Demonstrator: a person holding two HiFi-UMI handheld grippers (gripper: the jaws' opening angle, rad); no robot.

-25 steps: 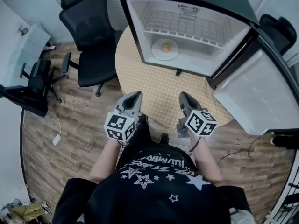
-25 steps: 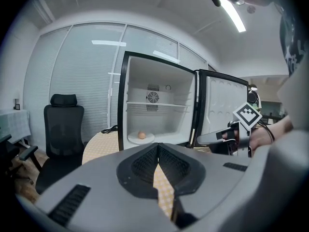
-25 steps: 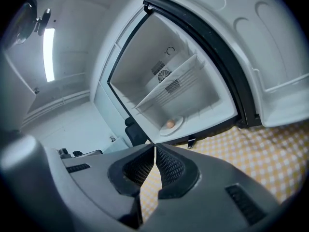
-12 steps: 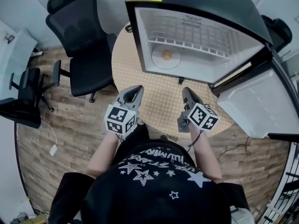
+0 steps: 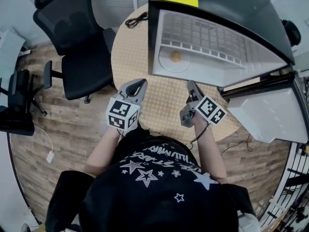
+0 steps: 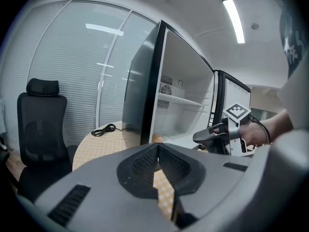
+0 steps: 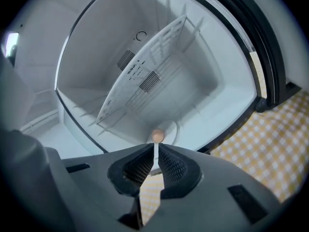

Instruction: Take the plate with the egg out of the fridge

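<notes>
A small fridge (image 5: 251, 13) stands open on the round table. On its floor lies a white plate (image 5: 166, 64) with a brown egg (image 5: 176, 56) on it. My left gripper (image 5: 140, 82) is shut and empty, held over the table in front of the fridge's left side. My right gripper (image 5: 191, 84) is also shut and empty, pointing into the fridge. In the right gripper view the egg (image 7: 157, 135) sits just beyond the closed gripper (image 7: 155, 148), with the plate (image 7: 175, 127) under it. The left gripper view shows that gripper (image 6: 157, 148) shut and the right gripper (image 6: 212, 137) beside it.
The fridge door (image 5: 270, 115) hangs open to the right. A wire shelf (image 7: 145, 76) spans the fridge above the plate. A black cable (image 5: 136, 20) lies on the checked table (image 5: 164, 105) left of the fridge. A black office chair (image 5: 72, 37) stands at the left.
Both grippers have come a little closer to the open fridge, still shut. The view has shifted, so the fridge now looms nearer and the chair sits further left.
</notes>
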